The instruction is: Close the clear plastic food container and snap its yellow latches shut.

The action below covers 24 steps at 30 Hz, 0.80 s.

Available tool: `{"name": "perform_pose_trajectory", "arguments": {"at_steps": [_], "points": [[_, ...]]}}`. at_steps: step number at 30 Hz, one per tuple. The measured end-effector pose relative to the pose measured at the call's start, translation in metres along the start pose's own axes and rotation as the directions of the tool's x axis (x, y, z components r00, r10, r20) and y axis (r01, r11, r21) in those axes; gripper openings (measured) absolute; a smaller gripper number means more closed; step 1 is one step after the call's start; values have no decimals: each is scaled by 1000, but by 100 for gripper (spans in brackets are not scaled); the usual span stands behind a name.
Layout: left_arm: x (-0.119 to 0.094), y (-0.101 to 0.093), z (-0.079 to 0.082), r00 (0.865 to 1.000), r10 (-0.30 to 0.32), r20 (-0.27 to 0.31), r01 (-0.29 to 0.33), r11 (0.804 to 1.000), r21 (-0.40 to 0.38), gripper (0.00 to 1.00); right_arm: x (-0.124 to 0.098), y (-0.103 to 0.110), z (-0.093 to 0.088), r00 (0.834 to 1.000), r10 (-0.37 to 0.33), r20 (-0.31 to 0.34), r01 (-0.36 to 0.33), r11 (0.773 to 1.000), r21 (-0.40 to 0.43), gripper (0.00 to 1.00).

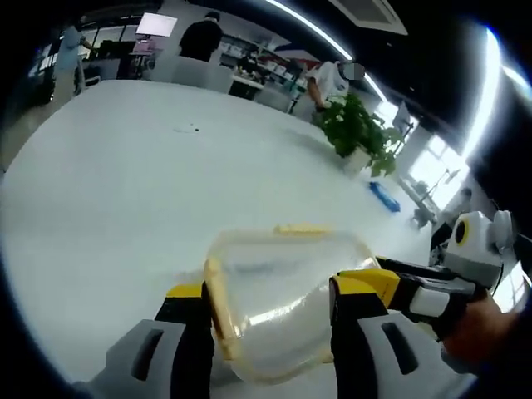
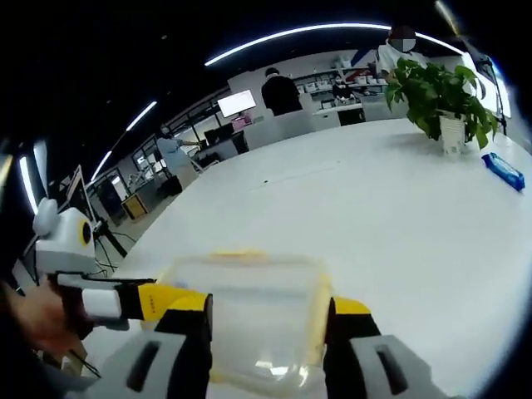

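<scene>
Clear plastic food container (image 1: 283,303) sits on the white counter (image 1: 141,191) near its close edge, between the jaws of both claws. In the left gripper view the left claw (image 1: 270,320) straddles it, jaws against its two sides, so it looks clamped on the container; one yellow latch (image 1: 218,303) runs along the side by the left jaw and another yellow latch (image 1: 301,229) lies on the far edge. The right claw (image 1: 391,287) reaches in from the right and touches the container's side. In the right gripper view the right claw (image 2: 268,328) likewise brackets the container (image 2: 249,312), jaws pressed to its sides. The lid appears to be on, so closing seems done. Whether any latch is snapped down I cannot tell; the pictures are too blurred there, and I judge latching is what remains. Farther off stand a potted plant (image 2: 440,96) and a blue object (image 2: 504,172), with people beyond the counter.
</scene>
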<state>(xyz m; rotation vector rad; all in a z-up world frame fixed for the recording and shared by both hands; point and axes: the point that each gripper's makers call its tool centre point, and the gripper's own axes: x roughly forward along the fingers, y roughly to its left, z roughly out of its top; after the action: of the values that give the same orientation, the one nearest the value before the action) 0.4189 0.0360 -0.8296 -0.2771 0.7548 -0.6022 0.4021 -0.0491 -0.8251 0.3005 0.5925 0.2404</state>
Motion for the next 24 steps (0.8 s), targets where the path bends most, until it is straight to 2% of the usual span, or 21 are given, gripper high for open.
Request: {"name": "perform_pose_trajectory", "arguments": {"at_steps": [5,24], "points": [[-2,9,5,1000,6,6,-6,1000,-5,55,11,8,2,1000,9,2,-9,1000,-9,52],[-8,69,39,997,49,56,-47,998,-33,56,62,46,20,998,55,11,-54,998,-43,53]]}}
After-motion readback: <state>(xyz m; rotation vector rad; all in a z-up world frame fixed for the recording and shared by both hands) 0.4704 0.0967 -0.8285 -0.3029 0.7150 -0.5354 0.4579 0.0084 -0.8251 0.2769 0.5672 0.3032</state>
